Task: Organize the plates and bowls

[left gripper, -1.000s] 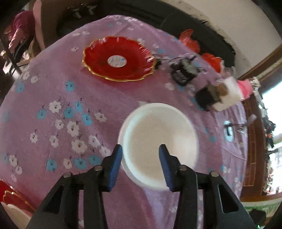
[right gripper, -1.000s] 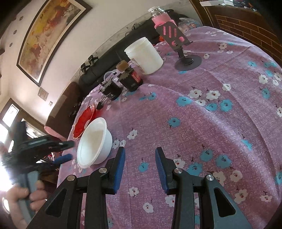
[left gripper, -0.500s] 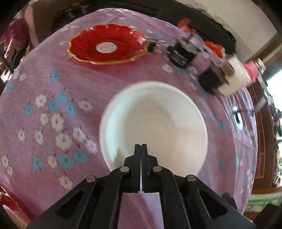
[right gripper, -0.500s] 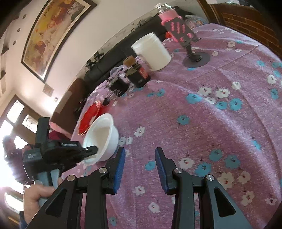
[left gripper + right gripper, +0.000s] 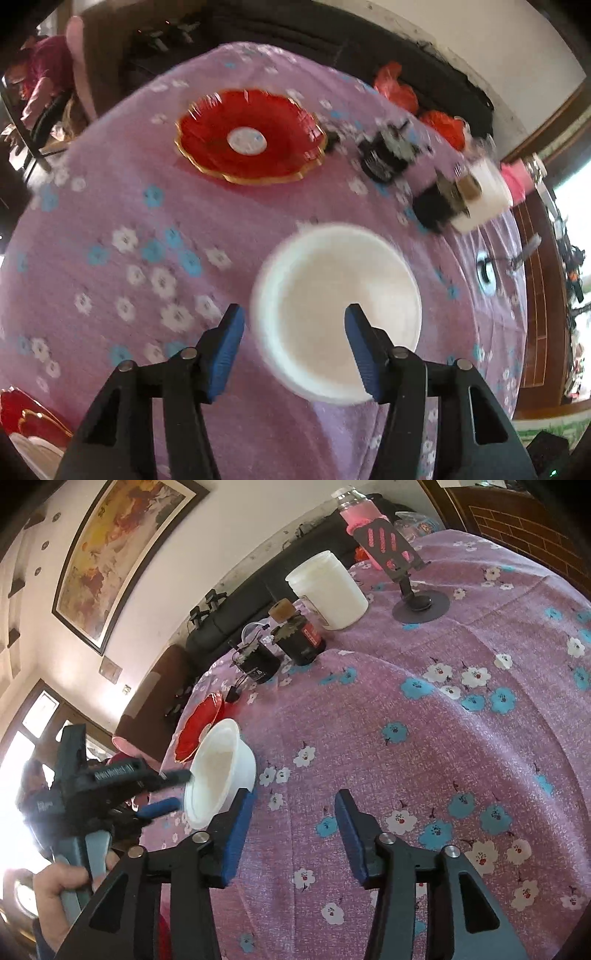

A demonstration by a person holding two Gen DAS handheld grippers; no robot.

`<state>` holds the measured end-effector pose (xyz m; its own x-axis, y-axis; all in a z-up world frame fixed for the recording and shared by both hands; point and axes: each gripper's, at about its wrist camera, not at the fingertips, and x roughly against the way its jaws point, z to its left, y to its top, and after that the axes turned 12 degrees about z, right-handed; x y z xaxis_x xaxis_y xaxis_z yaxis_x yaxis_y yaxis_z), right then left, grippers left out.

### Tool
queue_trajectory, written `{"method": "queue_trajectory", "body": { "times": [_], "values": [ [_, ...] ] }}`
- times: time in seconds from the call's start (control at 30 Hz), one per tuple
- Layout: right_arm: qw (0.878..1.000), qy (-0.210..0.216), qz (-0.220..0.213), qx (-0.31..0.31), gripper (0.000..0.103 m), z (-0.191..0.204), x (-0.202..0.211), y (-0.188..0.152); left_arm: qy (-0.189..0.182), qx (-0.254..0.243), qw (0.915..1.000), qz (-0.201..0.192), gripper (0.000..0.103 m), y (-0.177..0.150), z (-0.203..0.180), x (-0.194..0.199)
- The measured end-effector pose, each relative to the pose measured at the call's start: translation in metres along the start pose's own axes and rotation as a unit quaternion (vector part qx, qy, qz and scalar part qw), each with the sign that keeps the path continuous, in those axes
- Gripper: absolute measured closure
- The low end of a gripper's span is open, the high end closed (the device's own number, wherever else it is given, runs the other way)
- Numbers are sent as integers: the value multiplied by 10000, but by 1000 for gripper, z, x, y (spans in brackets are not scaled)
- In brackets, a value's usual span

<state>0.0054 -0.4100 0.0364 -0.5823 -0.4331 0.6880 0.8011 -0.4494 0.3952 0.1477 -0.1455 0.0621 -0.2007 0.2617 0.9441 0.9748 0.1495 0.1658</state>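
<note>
A white bowl (image 5: 336,306) stands on the purple flowered tablecloth (image 5: 129,221); in the right wrist view the bowl (image 5: 221,771) looks tilted toward the left gripper. My left gripper (image 5: 293,345) is open, its blue pads either side of the bowl's near rim; it also shows in the right wrist view (image 5: 166,790). A red plate with gold edge (image 5: 251,136) lies farther back. Another red plate (image 5: 22,410) peeks in at the bottom left. My right gripper (image 5: 291,834) is open and empty over the cloth, right of the bowl.
Two dark bottles (image 5: 299,638), a white jar (image 5: 328,587), a phone stand (image 5: 406,572) and a pink bottle (image 5: 354,506) stand at the table's far side. A black sofa (image 5: 258,587) lies behind. A person (image 5: 40,77) is beyond the table's far left.
My left gripper was shut at the bowl's near rim half a second ago; it is now open and has drawn back. The right gripper stays open, nearly still.
</note>
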Motion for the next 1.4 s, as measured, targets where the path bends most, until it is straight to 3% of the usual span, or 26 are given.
{"method": "queue_trajectory", "body": {
  "times": [0.17,0.23,0.27,0.4,0.57,0.73,0.87,1.0,1.1,1.13,1.17,1.2,1.27,1.4],
  "values": [
    [10000,-11,35,-10,51,0,-3,0,194,122,9996,134,52,13,10,-12],
    [10000,-32,33,10,51,1,-3,-1,125,192,9991,346,86,17,11,-26],
    [10000,-25,37,13,51,1,-3,-1,91,226,9988,414,90,17,12,-31],
    [10000,-31,47,1,51,-1,-6,1,160,278,9987,396,92,12,11,-38],
    [9997,149,157,-152,51,-10,-13,5,209,-95,9992,331,93,-10,-3,-30],
    [9990,342,153,-230,51,-16,-17,7,138,-361,9981,471,93,-28,-12,-33],
    [9989,235,288,-294,51,-21,-28,10,1,-429,9974,582,93,-36,-14,-33],
    [9973,461,413,-400,51,-25,-35,12,-7,-603,9962,622,93,-48,-20,-33],
    [9980,352,374,-358,51,-25,-36,12,-4,-741,9951,650,93,-56,-25,-33],
    [9980,347,418,-330,54,-24,-38,11,17,-772,9950,630,93,-58,-27,-32],
    [9979,324,495,-269,77,-22,-40,11,-24,-803,9948,626,93,-59,-28,-32],
    [9977,342,523,-245,89,-21,-41,10,-32,-852,9942,659,93,-61,-31,-32],
    [9984,195,514,-126,94,-17,-41,8,38,-950,9933,650,93,-65,-36,-33],
    [9987,76,479,-129,94,-16,-35,6,162,-1143,9922,478,93,-73,-44,-30]
  ]
}}
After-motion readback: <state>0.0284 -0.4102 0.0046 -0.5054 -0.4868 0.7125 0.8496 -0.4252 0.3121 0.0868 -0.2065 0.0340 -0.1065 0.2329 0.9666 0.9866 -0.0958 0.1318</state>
